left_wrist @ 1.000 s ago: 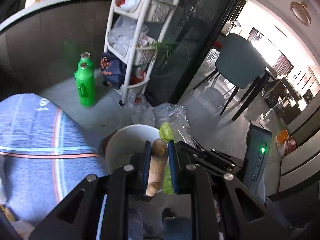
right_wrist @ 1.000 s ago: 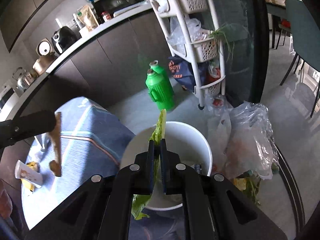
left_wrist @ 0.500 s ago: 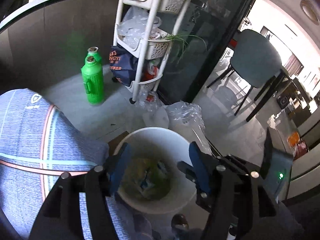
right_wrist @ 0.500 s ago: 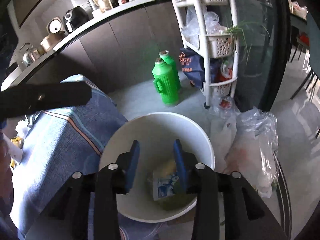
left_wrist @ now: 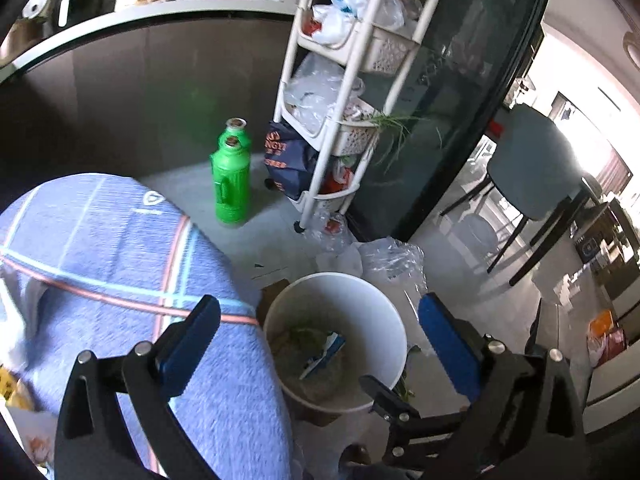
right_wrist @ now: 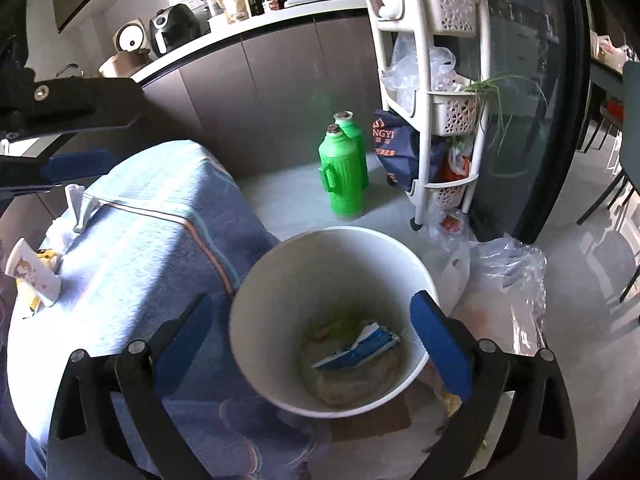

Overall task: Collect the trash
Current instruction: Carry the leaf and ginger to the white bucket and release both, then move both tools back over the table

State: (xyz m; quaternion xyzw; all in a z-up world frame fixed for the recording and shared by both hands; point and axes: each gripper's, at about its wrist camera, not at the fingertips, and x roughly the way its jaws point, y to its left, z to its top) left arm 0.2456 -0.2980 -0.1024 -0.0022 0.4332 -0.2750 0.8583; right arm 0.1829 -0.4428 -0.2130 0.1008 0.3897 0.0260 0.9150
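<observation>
Now both grippers, left (left_wrist: 320, 332) and right (right_wrist: 316, 328), have just spread their jaws wide with nothing between them, over the white bucket (right_wrist: 280, 280) holding scraps and a blue wrapper (right_wrist: 356, 350). Beside it: blue-clothed table (right_wrist: 160, 232), plastic bags (right_wrist: 504, 280), green bottles (right_wrist: 344, 176), white rack (right_wrist: 424, 92).

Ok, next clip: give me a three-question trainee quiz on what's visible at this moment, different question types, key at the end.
1. True or false: the right gripper is clamped on a green leaf.
2. Multiple choice: the white bucket stands (A) on the cloth-covered table, (B) on the floor beside that table, (C) on the white rack.
3. Fill in: the wrapper lying in the bucket is white and ____.

Key: 1 false, both grippers, the left gripper included, have just been opening and hold nothing; 2 B; 3 blue.
</observation>
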